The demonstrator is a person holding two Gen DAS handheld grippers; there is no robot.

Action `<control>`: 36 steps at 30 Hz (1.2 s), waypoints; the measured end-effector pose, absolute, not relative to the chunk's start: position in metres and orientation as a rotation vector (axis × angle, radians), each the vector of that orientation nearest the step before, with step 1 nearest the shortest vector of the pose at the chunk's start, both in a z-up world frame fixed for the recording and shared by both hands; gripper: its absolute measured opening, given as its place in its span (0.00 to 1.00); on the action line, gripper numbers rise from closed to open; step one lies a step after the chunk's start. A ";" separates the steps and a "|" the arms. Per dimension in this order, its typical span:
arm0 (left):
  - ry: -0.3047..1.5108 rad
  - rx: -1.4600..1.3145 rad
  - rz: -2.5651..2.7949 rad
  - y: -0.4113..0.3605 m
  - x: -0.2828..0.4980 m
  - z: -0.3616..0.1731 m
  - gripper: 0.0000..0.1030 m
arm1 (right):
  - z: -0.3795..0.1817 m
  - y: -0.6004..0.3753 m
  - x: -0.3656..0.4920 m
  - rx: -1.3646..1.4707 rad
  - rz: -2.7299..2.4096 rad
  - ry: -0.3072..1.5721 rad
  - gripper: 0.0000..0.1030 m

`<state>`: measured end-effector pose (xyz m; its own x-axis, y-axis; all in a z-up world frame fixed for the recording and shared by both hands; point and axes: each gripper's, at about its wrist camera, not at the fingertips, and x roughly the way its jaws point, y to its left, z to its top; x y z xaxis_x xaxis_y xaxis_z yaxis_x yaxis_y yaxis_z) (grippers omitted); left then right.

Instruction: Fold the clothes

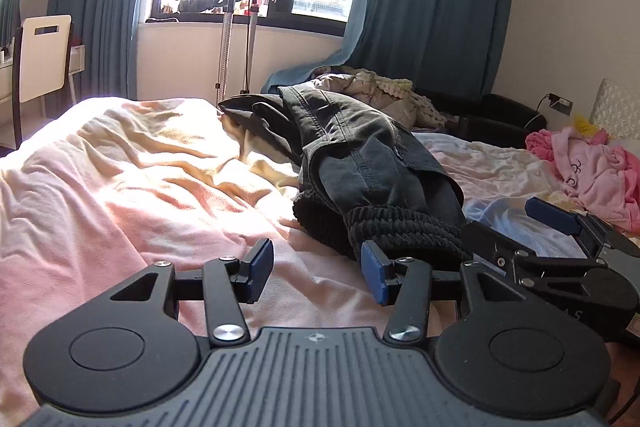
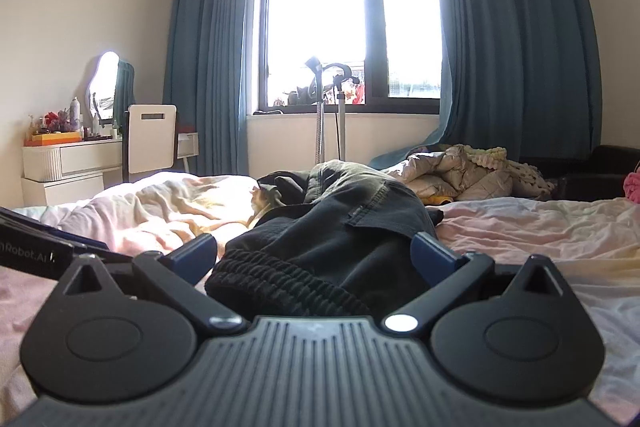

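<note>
A dark grey pair of trousers (image 1: 360, 163) with a black ribbed waistband lies crumpled on the pink bedsheet (image 1: 132, 187). My left gripper (image 1: 318, 273) is open, low over the sheet, its right pad beside the waistband. My right gripper (image 1: 532, 231) shows at the right of the left wrist view. In the right wrist view the right gripper (image 2: 316, 253) is open with the trousers (image 2: 344, 235) and their waistband (image 2: 280, 279) lying between its blue pads. The left gripper's body (image 2: 36, 247) shows at the left edge there.
Pink clothes (image 1: 592, 167) lie on the bed at the right. A beige quilted jacket (image 2: 452, 171) is heaped at the far side. A garment steamer stand (image 2: 328, 107) stands by the window with blue curtains. A white chair (image 2: 150, 137) and dresser (image 2: 68, 163) are at the left.
</note>
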<state>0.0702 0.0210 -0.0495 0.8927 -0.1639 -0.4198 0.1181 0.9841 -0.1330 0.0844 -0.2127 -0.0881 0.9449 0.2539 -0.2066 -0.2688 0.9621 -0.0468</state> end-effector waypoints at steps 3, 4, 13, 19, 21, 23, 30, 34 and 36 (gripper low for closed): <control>0.464 -0.133 -0.072 0.030 0.076 -0.053 0.52 | -0.096 -0.201 0.090 -0.161 0.242 0.238 1.00; 0.476 -0.142 -0.054 0.033 0.078 -0.055 0.52 | -0.098 -0.197 0.092 -0.189 0.234 0.250 0.99; 0.510 -0.148 -0.050 0.033 0.082 -0.068 0.52 | -0.115 -0.146 0.108 -0.563 0.151 0.254 0.81; 0.476 -0.096 -0.044 0.025 0.079 -0.071 0.52 | -0.126 -0.106 0.116 -0.879 0.153 0.087 0.70; 0.476 -0.083 -0.033 0.023 0.081 -0.073 0.52 | -0.127 -0.105 0.118 -0.870 0.174 0.081 0.60; 0.479 -0.078 -0.025 0.023 0.083 -0.076 0.52 | -0.127 -0.106 0.122 -0.851 0.195 0.080 0.31; 0.463 -0.087 -0.041 0.023 0.089 -0.079 0.56 | -0.074 -0.168 0.131 -0.416 0.140 0.070 0.16; 0.456 -0.079 -0.027 0.023 0.088 -0.079 0.56 | -0.053 -0.233 0.137 -0.093 -0.003 0.134 0.12; 0.450 -0.075 -0.024 0.023 0.088 -0.078 0.56 | -0.054 -0.269 0.141 0.052 -0.075 0.188 0.12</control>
<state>0.0880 0.0228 -0.0779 0.9003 -0.0402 -0.4335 0.0070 0.9969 -0.0778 0.1411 -0.2693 -0.0538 0.9795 -0.0700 -0.1889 0.0798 0.9958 0.0450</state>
